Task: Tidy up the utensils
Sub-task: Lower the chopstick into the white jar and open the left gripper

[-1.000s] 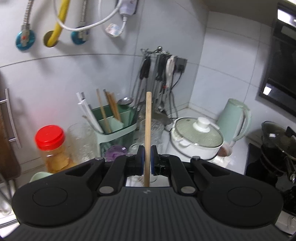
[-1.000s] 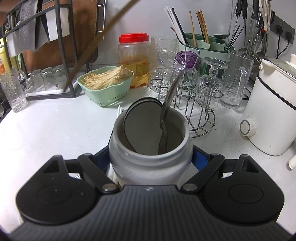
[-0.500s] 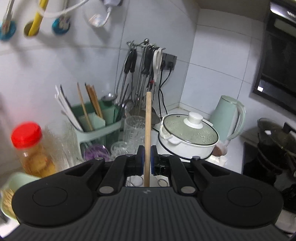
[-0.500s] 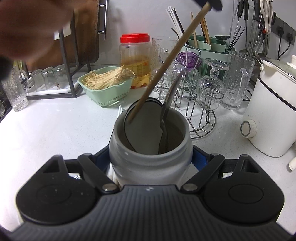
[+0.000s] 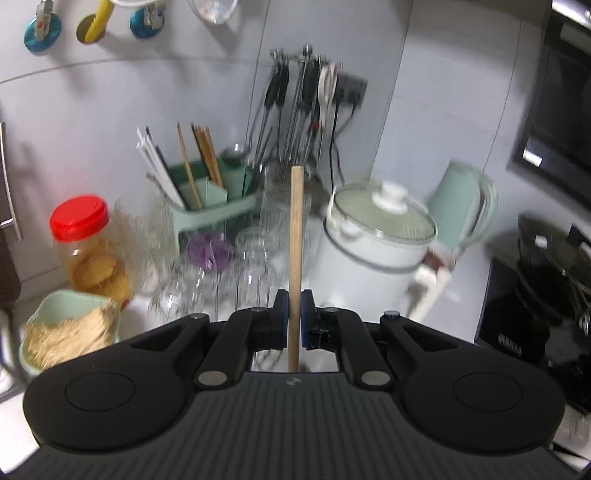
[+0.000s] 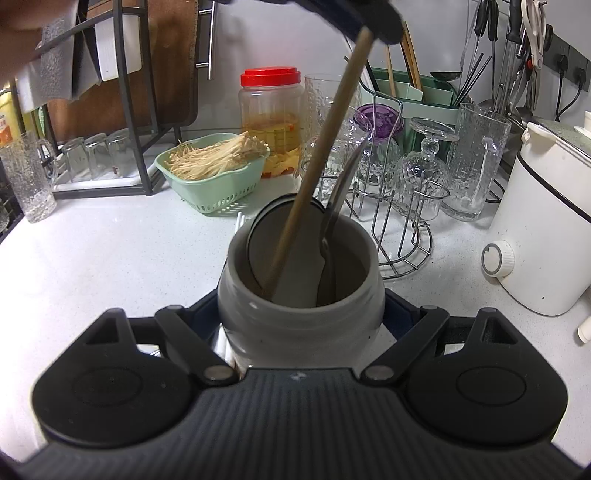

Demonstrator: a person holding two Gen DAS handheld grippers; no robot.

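Note:
My left gripper [image 5: 294,317] is shut on a thin wooden stick [image 5: 296,240]; it shows in the right wrist view [image 6: 369,18] at the top. The stick [image 6: 317,162] slants down and its lower end is inside the grey ceramic utensil jar [image 6: 299,314]. My right gripper [image 6: 299,325] is shut on that jar and holds it just above the white counter. A metal spoon [image 6: 334,221] and a dark flat utensil [image 6: 273,229] stand in the jar.
On the counter behind the jar stand a green basket of noodles [image 6: 212,168], a red-lidded jar [image 6: 271,110], a wire rack of glasses [image 6: 399,162], a green cutlery caddy [image 5: 207,192] and a white cooker [image 6: 546,229]. A dish rack [image 6: 92,110] stands at left.
My left gripper has moved down over the jar, and the stick's lower end has gone from above the rim into the jar. The jar and right gripper have held still.

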